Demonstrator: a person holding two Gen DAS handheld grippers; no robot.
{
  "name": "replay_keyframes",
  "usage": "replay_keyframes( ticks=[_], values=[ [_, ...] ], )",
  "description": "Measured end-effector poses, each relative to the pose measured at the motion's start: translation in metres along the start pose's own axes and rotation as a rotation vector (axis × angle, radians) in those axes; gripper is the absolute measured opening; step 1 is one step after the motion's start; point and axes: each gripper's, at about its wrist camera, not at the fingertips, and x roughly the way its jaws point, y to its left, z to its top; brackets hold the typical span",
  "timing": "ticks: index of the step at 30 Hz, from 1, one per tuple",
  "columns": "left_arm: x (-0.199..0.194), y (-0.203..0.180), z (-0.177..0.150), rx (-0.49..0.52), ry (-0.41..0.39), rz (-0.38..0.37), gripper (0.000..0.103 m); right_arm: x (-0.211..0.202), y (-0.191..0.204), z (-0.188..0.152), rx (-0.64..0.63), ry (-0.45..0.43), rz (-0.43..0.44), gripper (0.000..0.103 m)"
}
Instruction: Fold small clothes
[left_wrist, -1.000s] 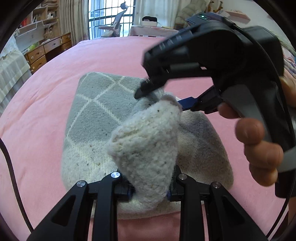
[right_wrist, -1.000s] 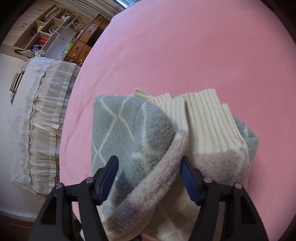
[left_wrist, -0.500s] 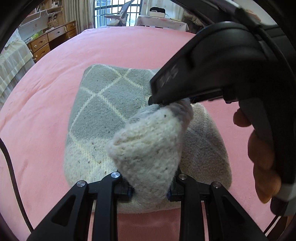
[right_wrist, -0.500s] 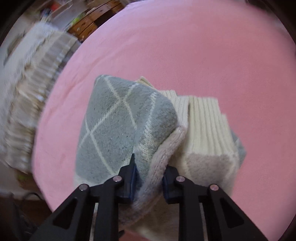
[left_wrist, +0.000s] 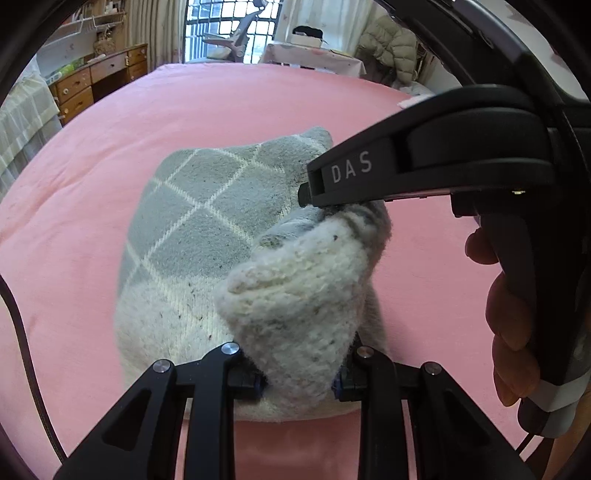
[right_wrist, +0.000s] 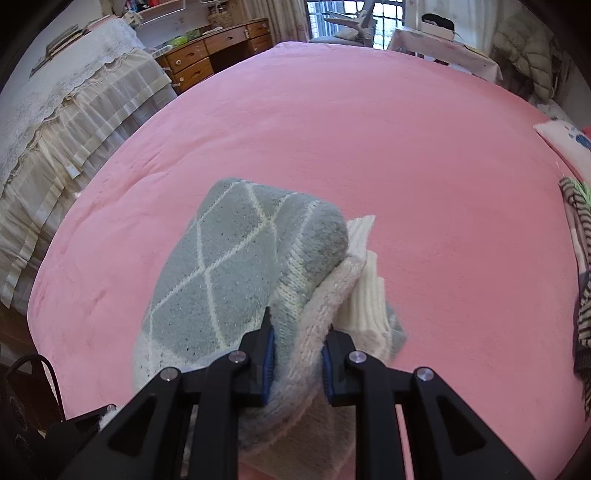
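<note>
A thick grey sock (left_wrist: 207, 221) with cream diamond lines and a cream toe lies bunched on the pink bed (left_wrist: 92, 155). My left gripper (left_wrist: 299, 380) is shut on a raised cream fold of it at the near end. In the left wrist view the right gripper (left_wrist: 310, 195), held by a hand (left_wrist: 513, 317), pinches the far top of the same fold. In the right wrist view my right gripper (right_wrist: 297, 354) is shut on the fuzzy cream edge of the sock (right_wrist: 236, 266), lifted off the bed. A ribbed cream cuff (right_wrist: 365, 295) hangs behind that edge.
The pink blanket (right_wrist: 369, 129) spreads wide around the sock. Striped clothes (right_wrist: 580, 258) and a pillow (right_wrist: 565, 144) lie at the right edge. A lace-covered piece (right_wrist: 74, 110) and a wooden desk (right_wrist: 214, 48) stand to the left. A black cable (left_wrist: 22, 332) hangs at left.
The right gripper's jaws closed from wide apart onto the sock's cream edge, then rose and rolled. The left gripper kept its grip and shifted a little, lifting the fold.
</note>
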Motion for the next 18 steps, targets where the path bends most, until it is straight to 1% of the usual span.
replay_keyframes(
  ticks=[4,6,7,8,9,10,11,12,13,15,17,18],
  values=[
    [0.024,-0.010,-0.006,0.009,0.041,0.009,0.025,0.021,-0.026,-0.014,0.051,0.054,-0.016,0.020],
    [0.037,-0.013,-0.009,0.023,0.066,0.025,0.028,0.033,-0.034,-0.022,0.067,0.078,-0.023,0.020],
    [0.040,-0.015,-0.008,0.035,0.064,0.018,0.034,0.038,-0.035,-0.024,0.070,0.075,-0.022,0.020],
    [0.041,-0.015,-0.007,0.045,0.058,-0.013,0.050,0.041,-0.036,-0.026,0.068,0.064,-0.023,0.020],
    [0.039,-0.014,-0.006,0.044,0.058,-0.052,0.060,0.042,-0.037,-0.028,0.067,0.053,-0.023,0.020],
    [0.036,-0.013,-0.006,0.036,0.061,-0.108,0.068,0.044,-0.037,-0.028,0.072,0.047,-0.021,0.021],
    [0.032,-0.009,-0.006,0.025,0.056,-0.130,0.076,0.045,-0.038,-0.029,0.074,0.042,-0.022,0.022],
    [0.027,-0.004,-0.006,0.027,0.061,-0.159,0.079,0.044,-0.040,-0.030,0.082,0.036,-0.023,0.022],
    [0.023,-0.004,-0.007,0.036,0.066,-0.171,0.083,0.043,-0.042,-0.030,0.093,0.031,-0.021,0.024],
    [0.015,0.002,-0.008,0.070,0.084,-0.174,0.083,0.039,-0.044,-0.032,0.095,0.026,-0.033,0.033],
    [0.004,0.012,-0.011,0.098,0.099,-0.193,0.083,0.029,-0.045,-0.035,0.097,0.012,-0.063,0.046],
    [-0.001,0.019,-0.012,0.109,0.103,-0.194,0.083,0.024,-0.046,-0.036,0.102,0.005,-0.072,0.047]
  ],
)
